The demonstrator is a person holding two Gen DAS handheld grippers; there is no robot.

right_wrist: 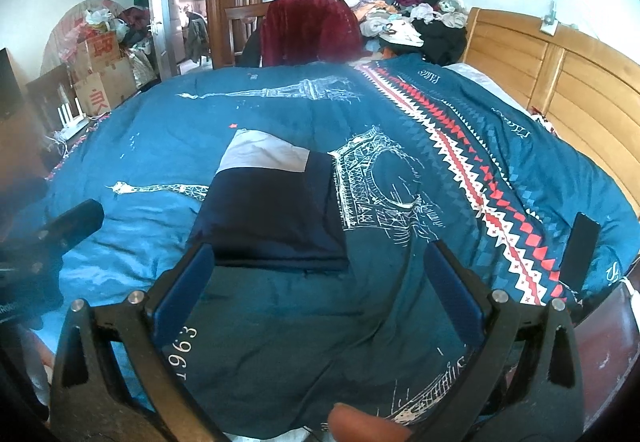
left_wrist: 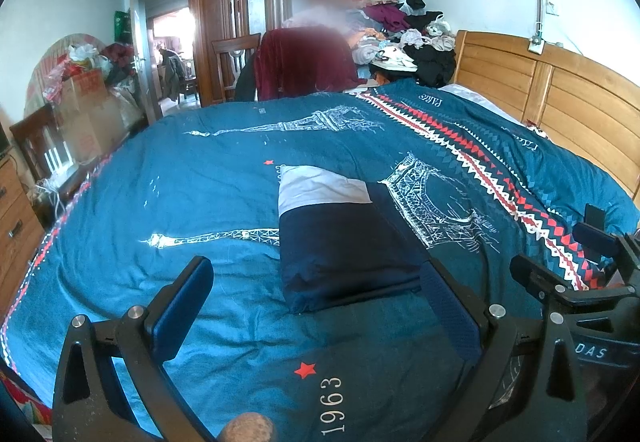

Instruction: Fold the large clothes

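The left gripper [left_wrist: 316, 306] and right gripper [right_wrist: 320, 282] hang with fingers spread wide, holding nothing. Just beyond their fingertips lies the folded navy-and-grey cloth garment [left_wrist: 340, 238] on the teal Paris-print quilt [left_wrist: 180, 182]. Closing low could pinch quilt and undo the fold.

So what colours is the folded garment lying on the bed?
The folded garment is dark navy with a pale grey-white panel at its far end; the left wrist view shows it best.

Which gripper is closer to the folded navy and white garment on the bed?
Left, narrowly. The open left gripper has the folded navy and white garment reaching between its fingers; the open right gripper sits just short of it.
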